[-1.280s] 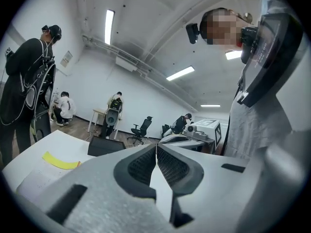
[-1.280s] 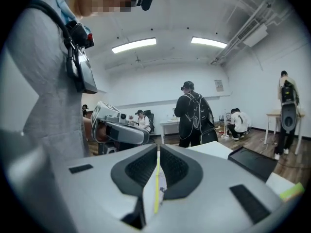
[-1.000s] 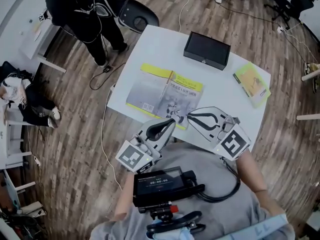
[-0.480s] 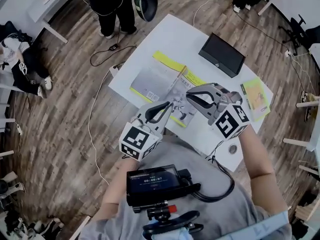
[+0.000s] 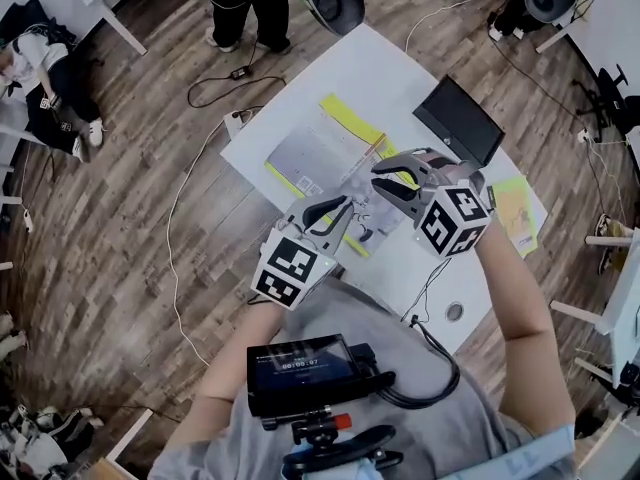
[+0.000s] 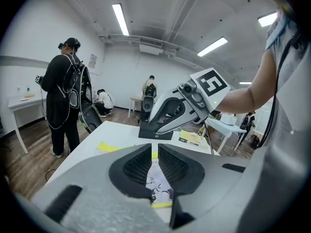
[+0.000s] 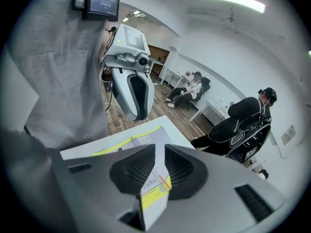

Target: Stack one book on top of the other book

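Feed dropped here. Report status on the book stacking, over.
Left gripper and right gripper shut, empty, above the grey-and-yellow book. Green book lies apart near the table's right edge; not stacked. Black box behind, touching neither.

Head view: above the person's head, facing steeply down onto the white surface, the left claw and the right claw.
Left gripper view: low, close behind its own claw, facing across the surface toward the far wall.
Right gripper view: close behind its claw, tilted, facing left across the surface.
Shared: all three views catch the open book. Each gripper view also shows the other claw.
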{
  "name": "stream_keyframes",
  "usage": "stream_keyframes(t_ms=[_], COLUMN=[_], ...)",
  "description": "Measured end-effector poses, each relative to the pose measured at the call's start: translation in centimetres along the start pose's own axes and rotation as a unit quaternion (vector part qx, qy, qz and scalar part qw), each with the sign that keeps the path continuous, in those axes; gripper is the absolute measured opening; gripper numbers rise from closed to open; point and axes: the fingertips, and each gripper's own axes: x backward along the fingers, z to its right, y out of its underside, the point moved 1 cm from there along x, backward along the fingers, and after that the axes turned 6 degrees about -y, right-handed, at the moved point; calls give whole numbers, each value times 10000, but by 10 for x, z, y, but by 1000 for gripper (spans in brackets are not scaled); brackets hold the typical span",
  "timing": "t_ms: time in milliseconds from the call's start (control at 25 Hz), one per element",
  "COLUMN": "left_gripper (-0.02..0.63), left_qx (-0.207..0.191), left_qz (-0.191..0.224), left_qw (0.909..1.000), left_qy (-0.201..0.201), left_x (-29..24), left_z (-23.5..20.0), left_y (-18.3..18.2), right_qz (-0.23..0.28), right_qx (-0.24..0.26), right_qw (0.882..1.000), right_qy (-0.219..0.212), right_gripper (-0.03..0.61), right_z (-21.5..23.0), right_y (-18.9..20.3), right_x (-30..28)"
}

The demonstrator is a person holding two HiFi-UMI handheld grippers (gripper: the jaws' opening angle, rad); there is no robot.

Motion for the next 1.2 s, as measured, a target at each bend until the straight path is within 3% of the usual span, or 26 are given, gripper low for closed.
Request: stream_keyframes(t_ms=[200, 360, 520, 960, 1200], left_gripper=[34, 138, 141, 141, 141], left_qx=[-93, -30, -33, -250, -487], left_qz=[-229, -485, -649, -1227, -1764], left_qw=[9997, 9987, 9975, 9901, 9807], left_qy=[-79, -156, -295, -639, -688], left_x=[-9, -19, -27, -46, -61], left_z=[-4, -9, -16, -31, -32], left_y=[7, 18, 28, 52, 76], right_qz=[-319, -489, -632, -1063, -1423], right_qx=[331, 542, 759, 1333, 1834], right_qw=[9986, 9961, 9929, 9806, 9642], right_qy=[-276, -505, -661, -970, -1279], right_gripper=[38, 84, 140, 141, 141], right_z=[0, -1, -1, 6, 3], right_y=[13, 22, 30, 64, 90], right_x=[-18, -32, -43, -68, -90])
